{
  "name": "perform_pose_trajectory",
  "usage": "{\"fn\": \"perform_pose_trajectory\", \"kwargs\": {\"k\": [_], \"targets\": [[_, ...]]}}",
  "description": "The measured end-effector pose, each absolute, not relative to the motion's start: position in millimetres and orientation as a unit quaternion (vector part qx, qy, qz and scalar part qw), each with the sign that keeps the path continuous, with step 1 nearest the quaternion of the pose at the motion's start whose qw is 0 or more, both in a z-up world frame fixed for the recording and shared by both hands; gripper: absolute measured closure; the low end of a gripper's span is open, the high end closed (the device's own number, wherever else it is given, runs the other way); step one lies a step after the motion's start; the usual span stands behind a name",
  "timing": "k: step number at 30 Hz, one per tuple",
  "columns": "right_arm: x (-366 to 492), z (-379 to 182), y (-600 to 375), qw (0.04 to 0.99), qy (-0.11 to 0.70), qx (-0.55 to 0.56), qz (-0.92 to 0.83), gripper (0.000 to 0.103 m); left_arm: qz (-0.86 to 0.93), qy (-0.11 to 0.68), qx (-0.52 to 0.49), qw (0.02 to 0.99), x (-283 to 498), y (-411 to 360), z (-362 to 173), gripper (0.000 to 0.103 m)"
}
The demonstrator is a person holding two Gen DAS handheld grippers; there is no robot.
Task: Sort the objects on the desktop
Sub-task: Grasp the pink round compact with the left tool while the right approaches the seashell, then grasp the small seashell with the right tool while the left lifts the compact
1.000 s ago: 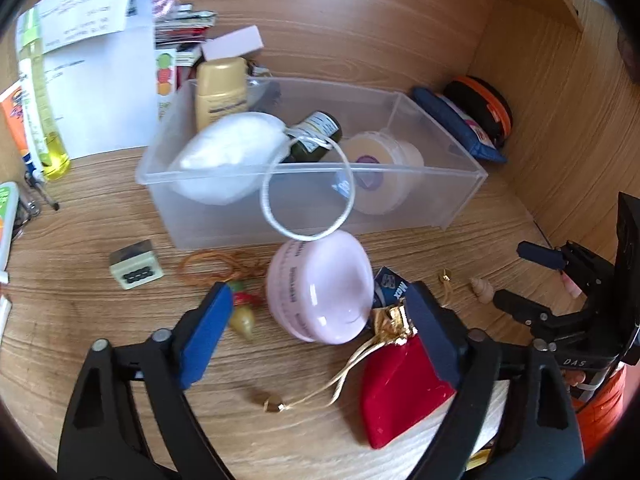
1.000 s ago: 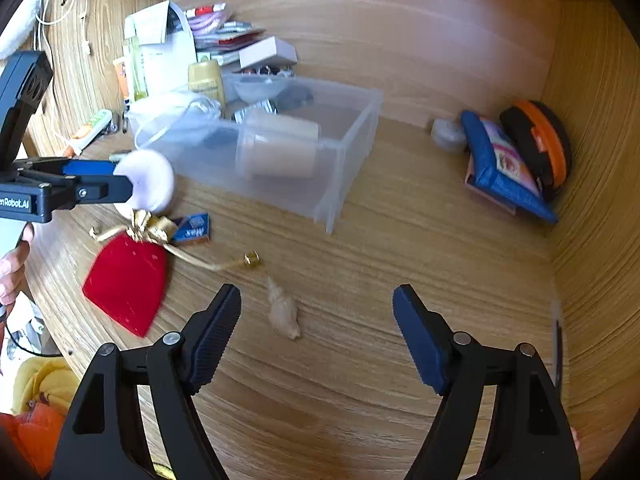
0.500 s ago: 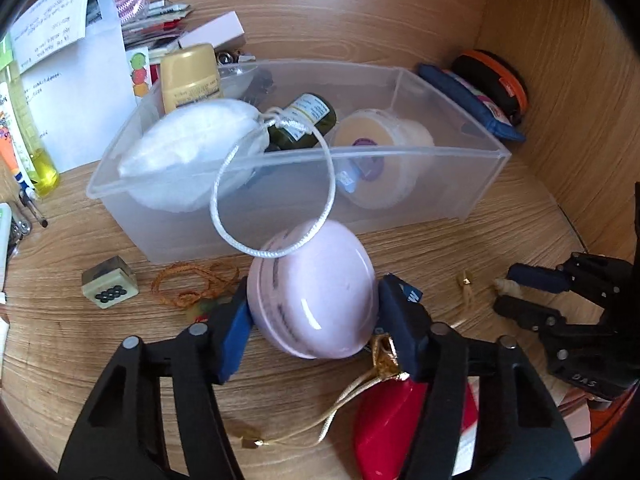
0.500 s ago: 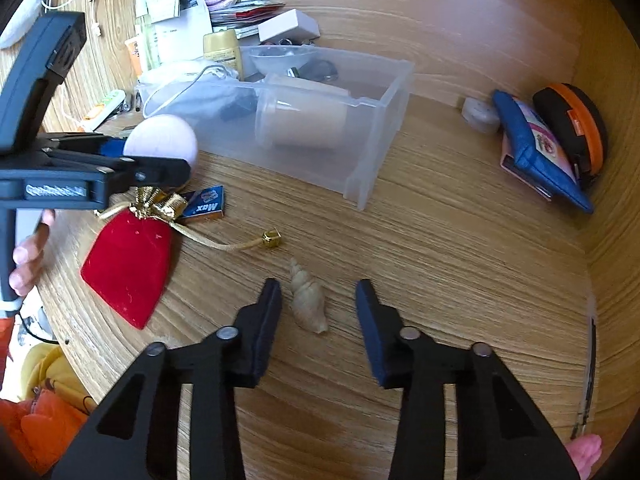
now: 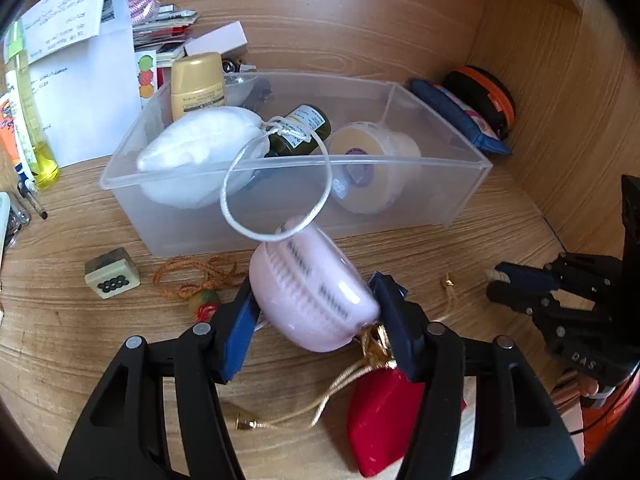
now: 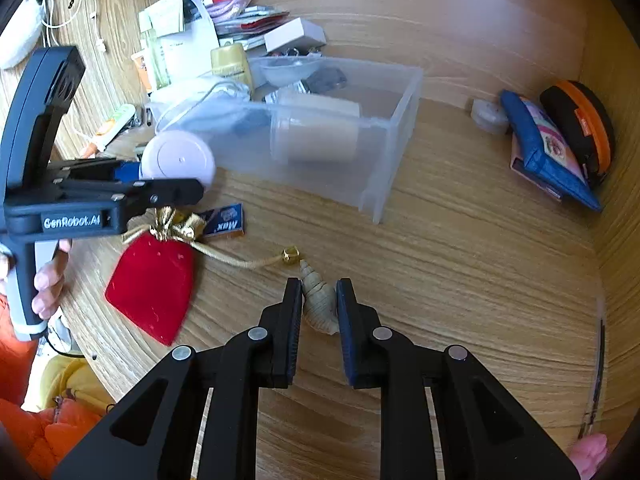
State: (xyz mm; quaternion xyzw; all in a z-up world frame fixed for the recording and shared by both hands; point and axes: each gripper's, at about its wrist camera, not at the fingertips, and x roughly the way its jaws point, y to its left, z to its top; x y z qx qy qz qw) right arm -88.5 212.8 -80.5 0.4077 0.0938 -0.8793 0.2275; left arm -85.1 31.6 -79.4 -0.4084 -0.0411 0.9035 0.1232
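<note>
While the left gripper (image 5: 316, 312) pinches the round pink case (image 5: 310, 296) between its blue pads, lifted and tilted just in front of the clear bin (image 5: 460, 184), the right gripper (image 6: 319, 312) has its jaws pressed in on the small shell (image 6: 320, 304), which seems to rest on the wooden desk (image 6: 460, 280) near the gold cord of the red pouch (image 6: 154, 284)

The pink case is smooth and rounded, and only its edges sit against the pads, so I judge it could roll out of the grip as it goes over the bin wall. A white cord loop (image 5: 276, 184) hangs from the white pouch (image 5: 200, 160) in the bin and lies across the top of the case; it might snag and drag that pouch along. The shell is tapered and hard, so it could squirt forward out of the jaws. The red pouch's gold bell (image 6: 290, 255) lies just beside the shell's tip and might get nudged

Counted: one pink case, one shell, one red pouch, one clear bin. Inside the bin I can make out one white pouch, one dark bottle (image 5: 304, 126) and one tape roll (image 5: 368, 172). On the desk lie one small cube (image 5: 112, 274) and one orange cord (image 5: 192, 276)
</note>
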Motion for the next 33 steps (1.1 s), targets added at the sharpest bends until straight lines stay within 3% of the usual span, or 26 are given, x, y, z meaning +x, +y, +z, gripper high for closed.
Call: {"fn": "perform_pose_trajectory", "kwargs": {"k": [33], "targets": [[-106.1, -6.4, 199.0, 0.228, 0.095, 0.33, -0.911, 0.087, 0.944, -0.052, -0.309, 0.1, -59.4, -6.5, -1.5, 0.045]]}}
